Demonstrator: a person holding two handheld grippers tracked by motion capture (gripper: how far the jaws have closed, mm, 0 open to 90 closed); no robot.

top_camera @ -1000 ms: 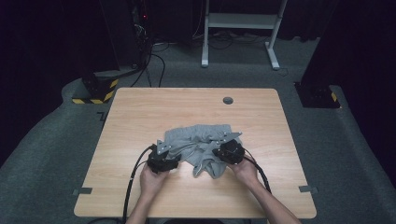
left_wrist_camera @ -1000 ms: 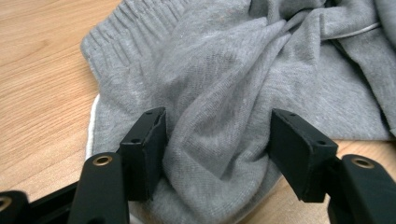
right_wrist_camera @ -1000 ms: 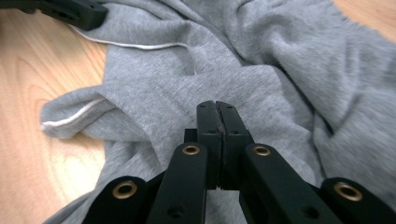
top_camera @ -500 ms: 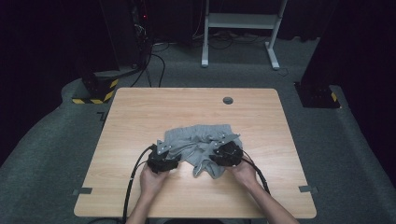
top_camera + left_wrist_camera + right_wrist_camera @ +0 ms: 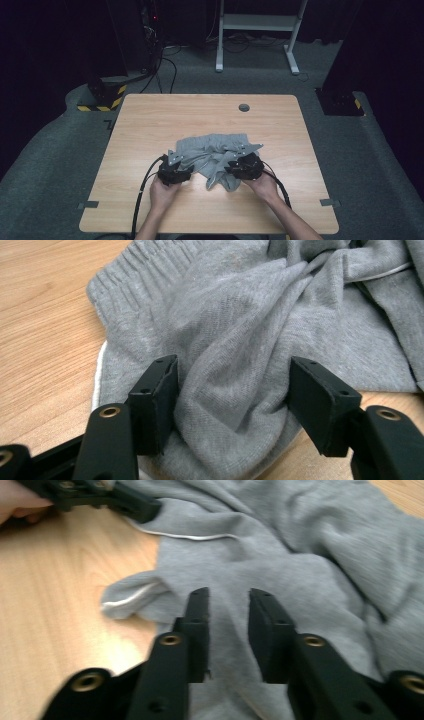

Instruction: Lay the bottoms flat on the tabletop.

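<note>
Shorts [image 5: 212,152], grey and crumpled, sit near the middle of the table [image 5: 150,125], a touch toward the person's edge. And both grippers are right on them! The left gripper [image 5: 176,167] is at the heap's left side, the left hand [image 5: 162,192] wrapped round its body, cable trailing back off the near edge. Over on the other side, the right gripper [image 5: 241,165] rests at the heap's right, with the right hand [image 5: 262,185] behind it.

Left gripper view now: the jaws stand wide with a thick fold of grey cloth [image 5: 235,390] bunched between them, and both pads are against the fabric, so that's a grasp on the shorts. The ribbed waistband [image 5: 145,265] runs off to the upper left, and a white inner edge peeks out beside the left jaw, flat on the wood.

Right gripper view, a little blurred: the jaws have just been opening. There's a narrow gap between them, grey fabric [image 5: 280,575] lying underneath and beyond, and the pads are not pinching it. That one's let go! A small flap with a white hem [image 5: 127,602] pokes out onto the bare wood to the left of the jaws, and the other gripper shows at the top left corner, at the cloth's edge.

Farther up the table, a small dark round grommet [image 5: 244,107] sits well clear of the shorts.
</note>
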